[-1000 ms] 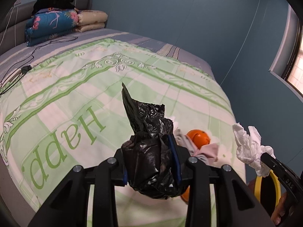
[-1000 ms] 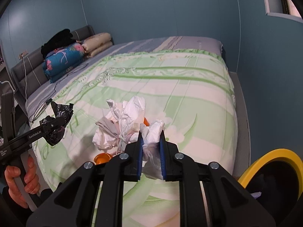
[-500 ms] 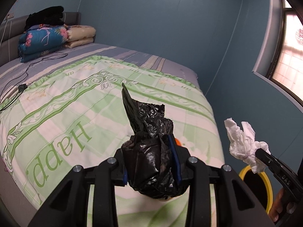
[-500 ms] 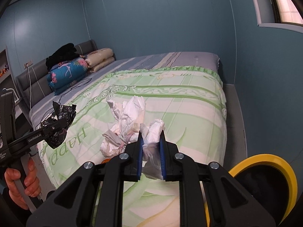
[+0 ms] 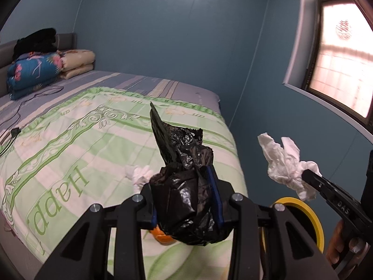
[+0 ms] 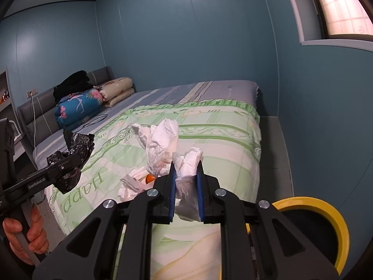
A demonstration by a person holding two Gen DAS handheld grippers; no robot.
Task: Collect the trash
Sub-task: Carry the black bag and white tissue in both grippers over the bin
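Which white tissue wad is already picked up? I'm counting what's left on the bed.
The tissue wad clamped in the right hand-held gripper, lifted off the bed. The other tissues lie loose on the quilt.

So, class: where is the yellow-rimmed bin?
The yellow-rimmed bin stands low right in both views, beside the bed's near corner.

A bed (image 6: 233,121) with a green and white quilt (image 5: 70,144) printed "Happy" fills the room between blue walls (image 5: 174,35). At its head, against a grey headboard (image 6: 37,107), lie a folded blue floral blanket (image 6: 79,107), a beige blanket (image 6: 117,91) beside it, and black clothes (image 6: 71,85) on top. A black cable (image 5: 18,116) runs over the striped sheet (image 6: 186,91). A window (image 5: 342,65) glows on the right wall.
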